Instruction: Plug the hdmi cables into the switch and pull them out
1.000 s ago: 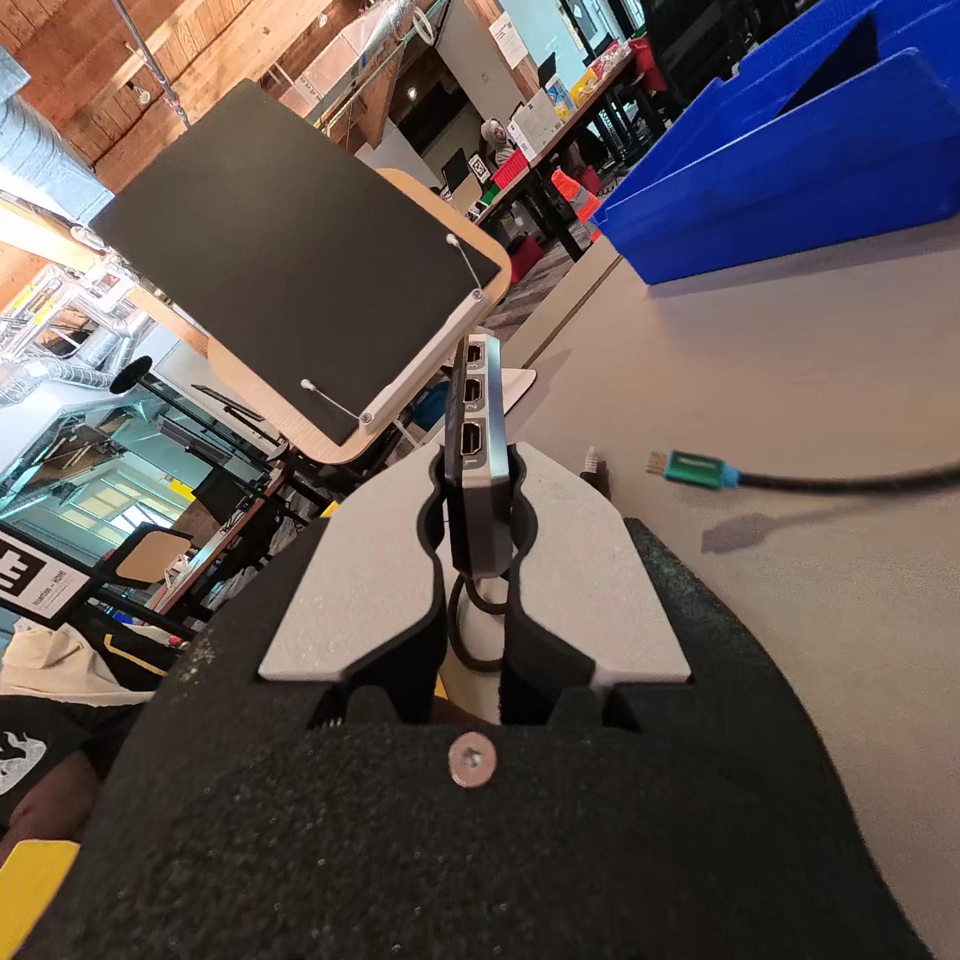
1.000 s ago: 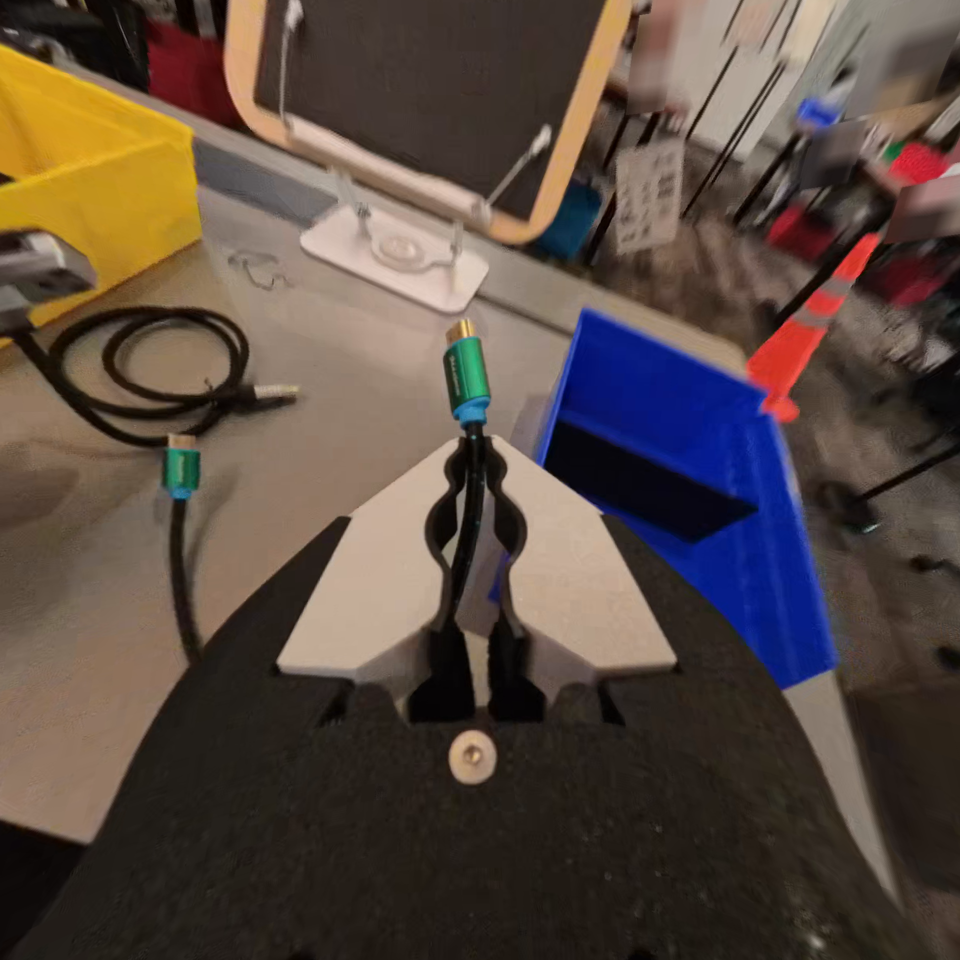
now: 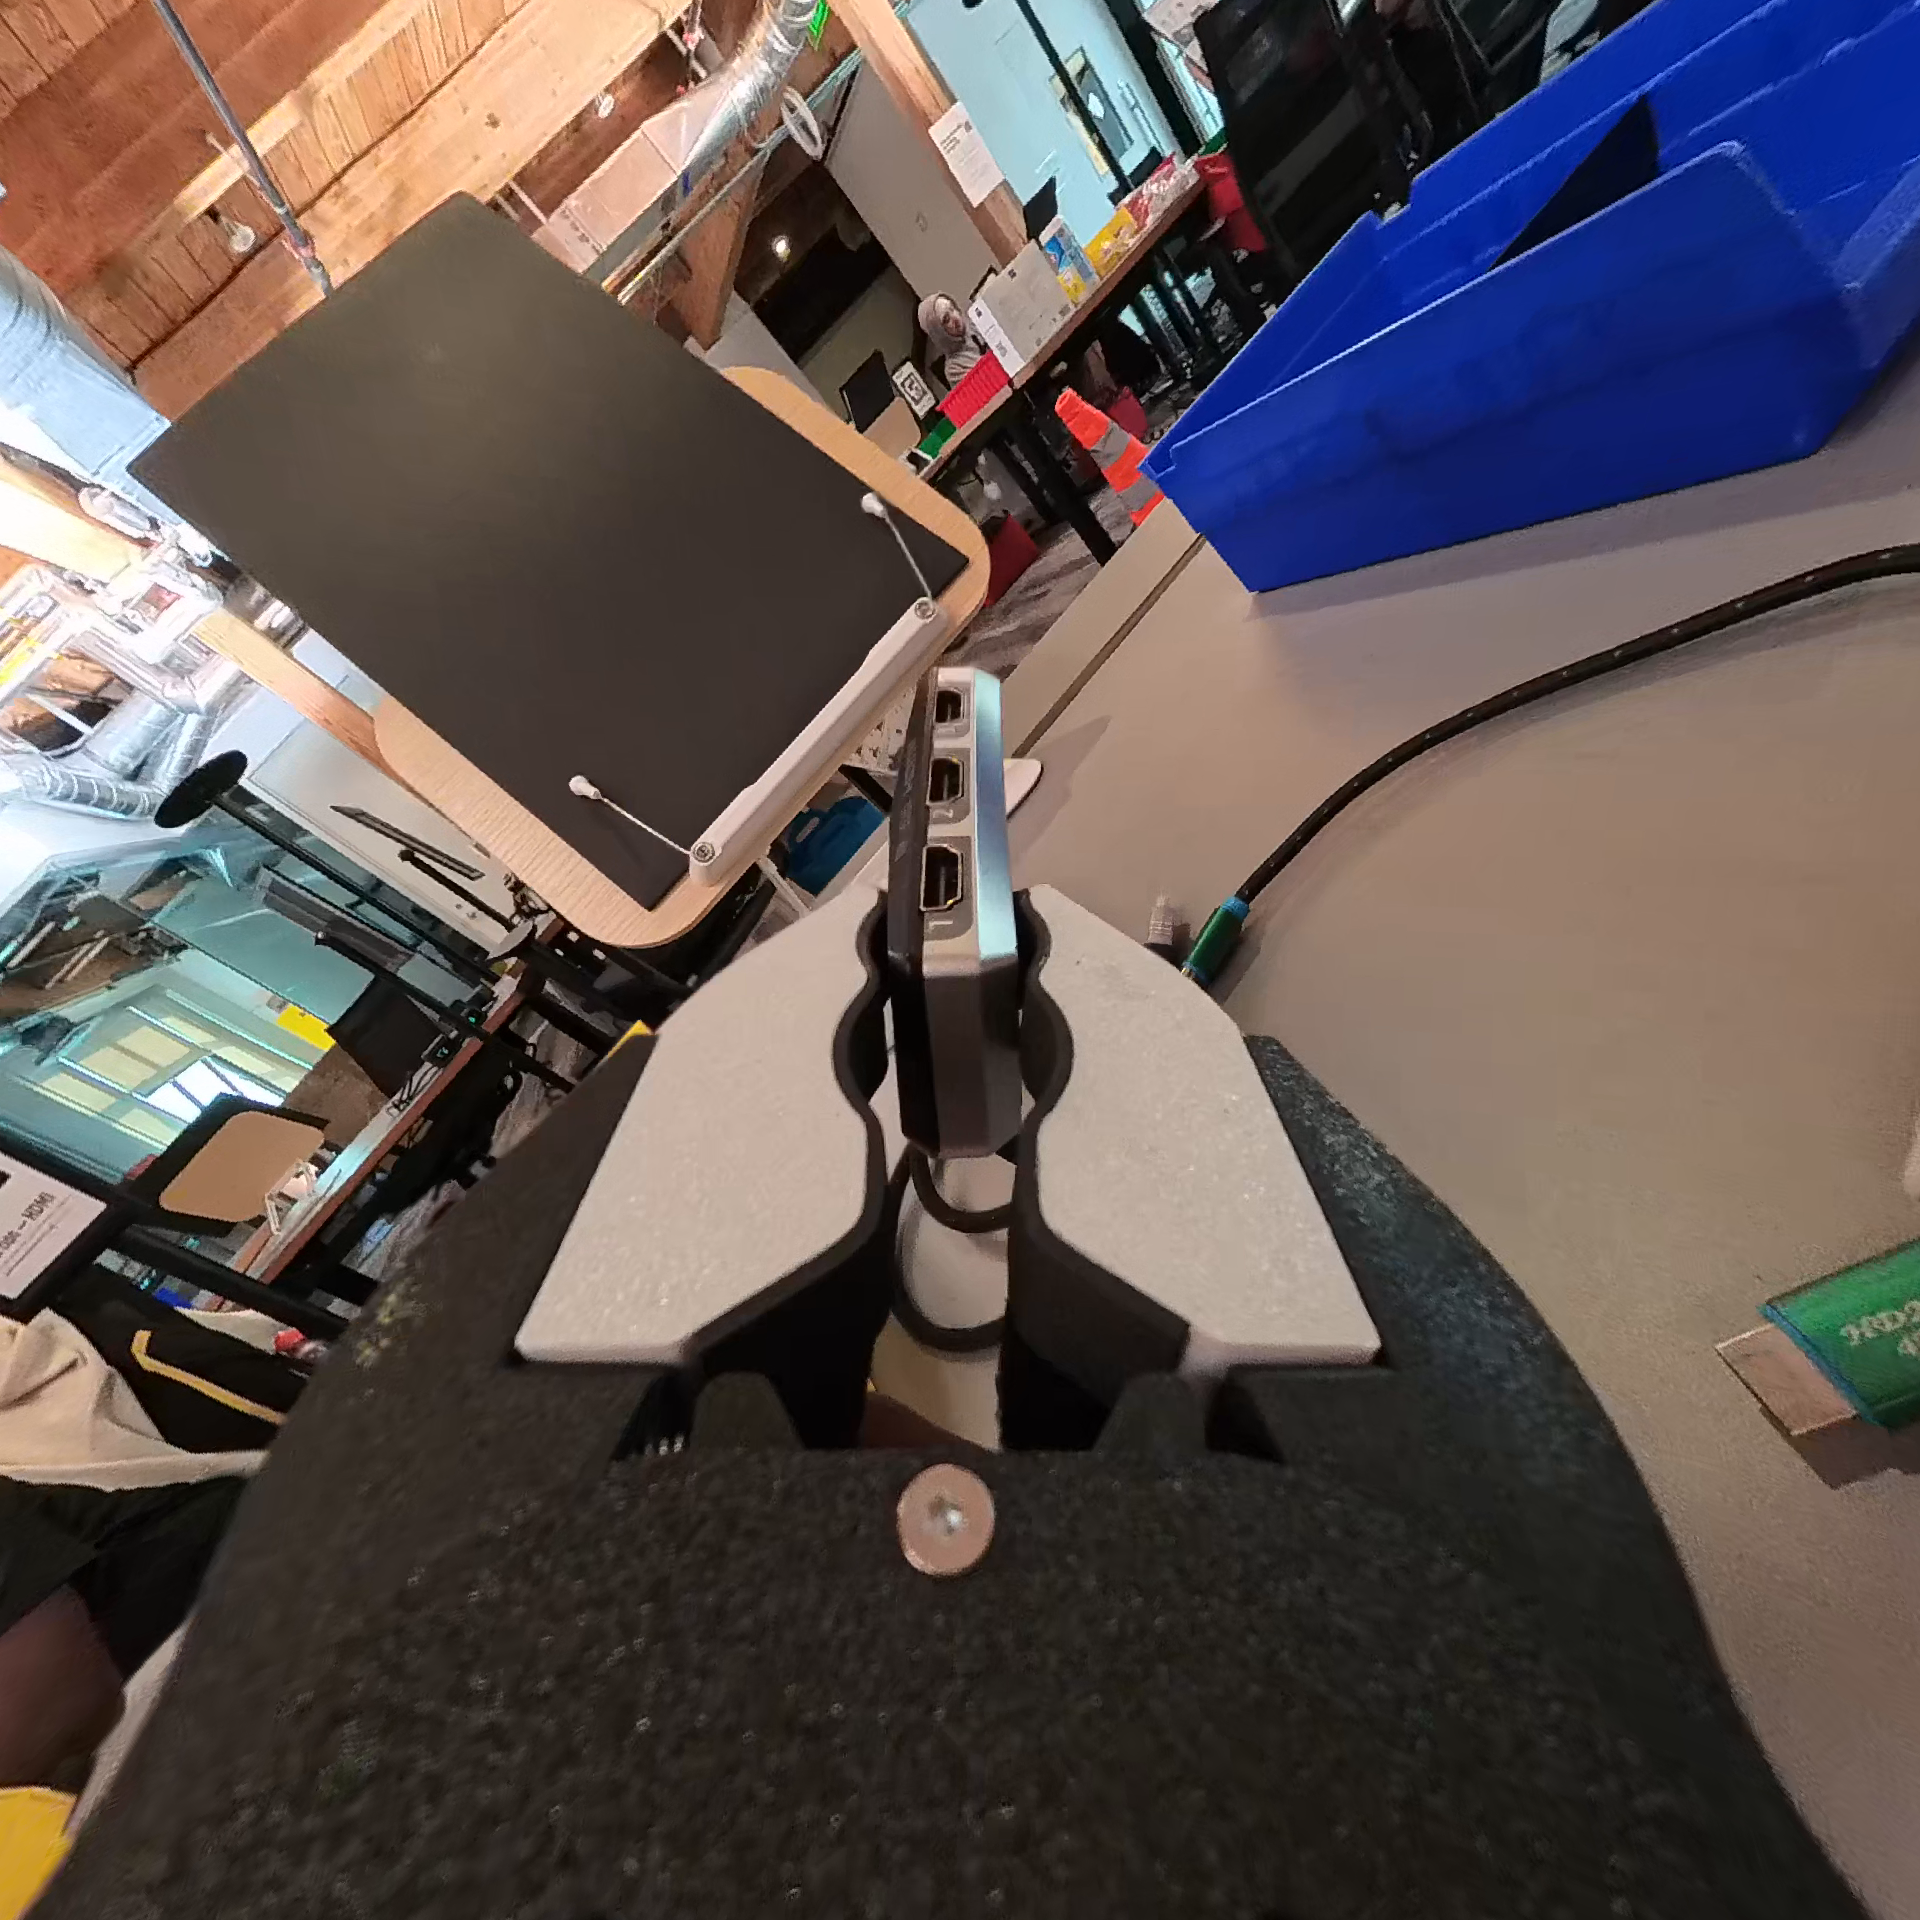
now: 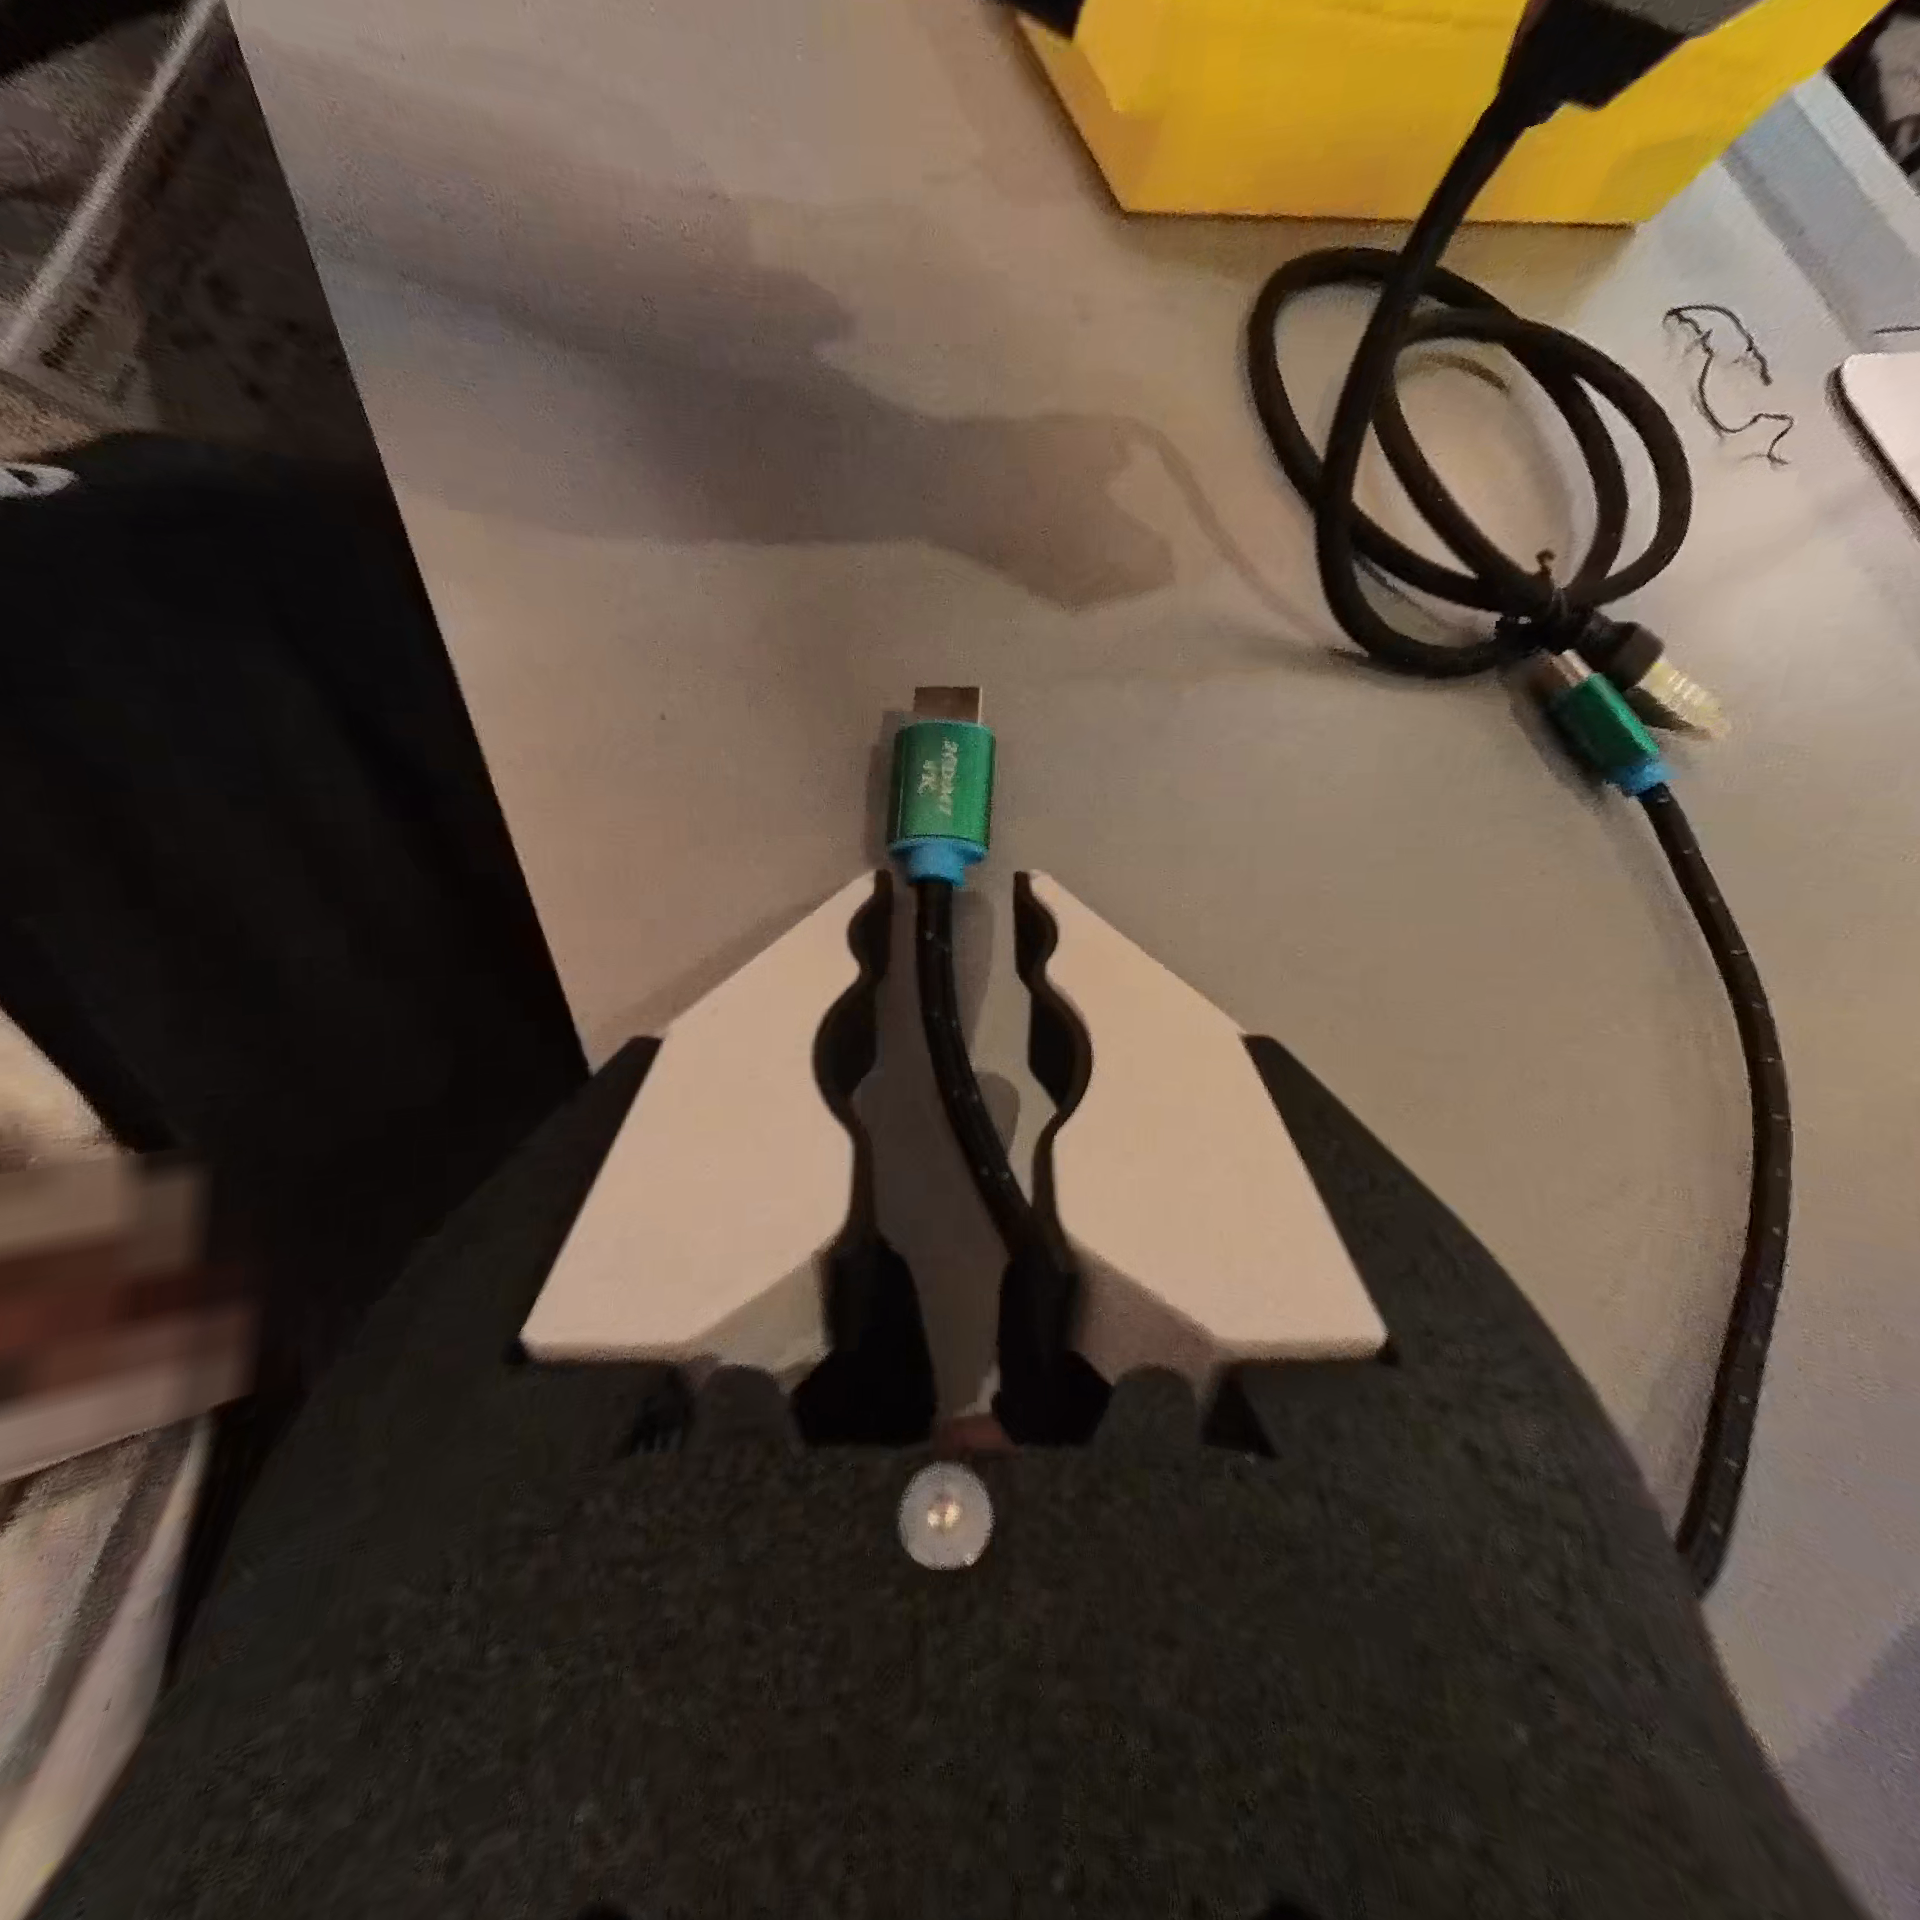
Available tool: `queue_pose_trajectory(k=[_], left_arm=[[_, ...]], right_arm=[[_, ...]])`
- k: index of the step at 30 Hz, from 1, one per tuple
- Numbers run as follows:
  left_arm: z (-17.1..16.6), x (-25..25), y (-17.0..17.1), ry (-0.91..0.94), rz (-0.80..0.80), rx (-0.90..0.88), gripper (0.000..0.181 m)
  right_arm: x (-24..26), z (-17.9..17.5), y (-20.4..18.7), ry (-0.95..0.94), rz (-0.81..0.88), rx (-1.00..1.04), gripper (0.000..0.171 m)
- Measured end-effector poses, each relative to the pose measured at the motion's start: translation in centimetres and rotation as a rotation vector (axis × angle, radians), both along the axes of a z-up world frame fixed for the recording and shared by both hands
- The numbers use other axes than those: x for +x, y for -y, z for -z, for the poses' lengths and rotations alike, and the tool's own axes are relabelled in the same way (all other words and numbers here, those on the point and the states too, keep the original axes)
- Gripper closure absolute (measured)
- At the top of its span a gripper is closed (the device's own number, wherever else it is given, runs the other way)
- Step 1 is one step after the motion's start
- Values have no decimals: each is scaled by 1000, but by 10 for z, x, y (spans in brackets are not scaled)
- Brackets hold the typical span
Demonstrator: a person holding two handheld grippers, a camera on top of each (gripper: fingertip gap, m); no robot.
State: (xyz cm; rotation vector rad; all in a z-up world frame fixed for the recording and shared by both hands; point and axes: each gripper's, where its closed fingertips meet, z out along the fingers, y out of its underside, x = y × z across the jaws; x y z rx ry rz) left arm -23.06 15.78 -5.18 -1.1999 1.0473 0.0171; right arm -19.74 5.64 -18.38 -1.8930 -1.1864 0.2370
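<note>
With all 3 ports empty, the left gripper (image 3: 951, 997) clamps the HDMI switch (image 3: 961, 914) while the right gripper (image 4: 951, 883), jaws parted, straddles a loose green-plugged HDMI cable (image 4: 940, 795); regripping and insertion come next.

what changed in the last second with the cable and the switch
The right gripper opened and let go of the green-ended hdmi cable, which now lies on the table between its spread fingers; a second ago it was pinched and held up. The left gripper stays shut on the switch, ports empty.

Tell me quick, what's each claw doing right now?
Left gripper: shut on the HDMI switch, holding it edge-up.
Right gripper: open; the green-plug cable lies loose between its fingers.
</note>
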Motion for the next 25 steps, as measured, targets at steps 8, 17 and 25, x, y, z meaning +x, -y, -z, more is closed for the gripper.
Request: queue_pose_trajectory(k=[8, 17, 25], left_arm=[[0, 10, 9, -70, 34, 101, 160], [3, 52, 27, -273, 60, 269, 161], [19, 80, 42, -471, 103, 426, 161]], right_arm=[[15, -29, -8, -105, 51, 19, 161], [56, -118, -15, -264, 203, -196, 162], [72, -113, -1, -158, 202, -283, 165]])
